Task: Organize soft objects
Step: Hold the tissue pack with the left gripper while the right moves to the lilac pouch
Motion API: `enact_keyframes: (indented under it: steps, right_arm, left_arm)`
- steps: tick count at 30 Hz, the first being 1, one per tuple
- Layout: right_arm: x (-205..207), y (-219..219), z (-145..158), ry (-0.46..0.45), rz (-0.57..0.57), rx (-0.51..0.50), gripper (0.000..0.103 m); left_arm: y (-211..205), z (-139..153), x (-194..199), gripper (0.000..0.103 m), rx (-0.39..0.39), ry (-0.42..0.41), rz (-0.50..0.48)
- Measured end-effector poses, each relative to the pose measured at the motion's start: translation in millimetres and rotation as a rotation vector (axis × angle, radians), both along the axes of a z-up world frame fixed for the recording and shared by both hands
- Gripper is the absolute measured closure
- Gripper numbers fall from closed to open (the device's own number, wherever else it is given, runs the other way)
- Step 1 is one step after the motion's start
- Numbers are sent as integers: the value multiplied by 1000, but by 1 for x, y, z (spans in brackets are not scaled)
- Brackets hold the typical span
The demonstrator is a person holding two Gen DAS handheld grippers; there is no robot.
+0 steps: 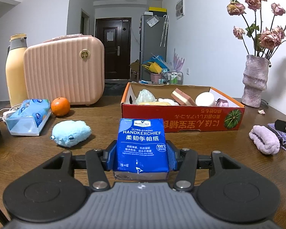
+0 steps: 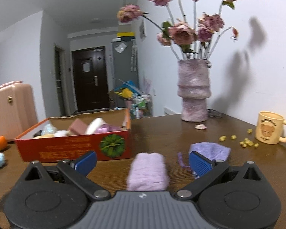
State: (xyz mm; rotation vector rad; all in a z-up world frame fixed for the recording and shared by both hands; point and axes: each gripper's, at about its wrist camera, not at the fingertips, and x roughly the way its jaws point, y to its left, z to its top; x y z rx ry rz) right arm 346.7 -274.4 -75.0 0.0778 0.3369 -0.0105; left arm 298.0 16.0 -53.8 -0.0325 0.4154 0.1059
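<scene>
My left gripper (image 1: 141, 152) is shut on a blue handkerchief tissue pack (image 1: 142, 145), held upright just in front of the red cardboard box (image 1: 183, 117). The box holds a sponge, a white roll and other soft items. A light blue plush toy (image 1: 70, 132) lies on the table to the left of the pack. My right gripper (image 2: 143, 162) stands wide open, its blue pads either side of a rolled lilac towel (image 2: 148, 171) without touching it. A lilac knitted pouch (image 2: 209, 149) lies just behind the right pad. The same towel (image 1: 264, 141) shows at the right in the left wrist view.
A wrapped tissue pack (image 1: 26, 117), an orange (image 1: 60, 104), a pink case (image 1: 64, 70) and a yellow flask (image 1: 16, 70) stand at the left. A vase of dried roses (image 2: 193, 89), a yellow bear mug (image 2: 270, 127) and scattered yellow bits (image 2: 246, 143) are at the right.
</scene>
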Motion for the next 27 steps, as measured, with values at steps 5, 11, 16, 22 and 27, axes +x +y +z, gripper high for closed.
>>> enact_keyframes:
  steps: [5, 11, 16, 22, 27]
  right_arm:
    - [11, -24, -3, 18, -60, -6, 0]
    - [29, -48, -9, 47, -118, -28, 0]
    - [44, -65, -15, 85, -147, -36, 0]
    - [61, -76, -21, 125, -166, -61, 0]
    - [78, -88, -26, 185, -174, -22, 0]
  left_arm:
    - [-1, 0, 0, 50, 1, -1, -5]
    - [-2, 0, -2, 50, 4, -9, -11]
    - [-2, 0, -2, 50, 6, -9, -13]
    - [-2, 0, -2, 50, 7, -9, -13]
    - [-3, 0, -2, 50, 9, -10, -14]
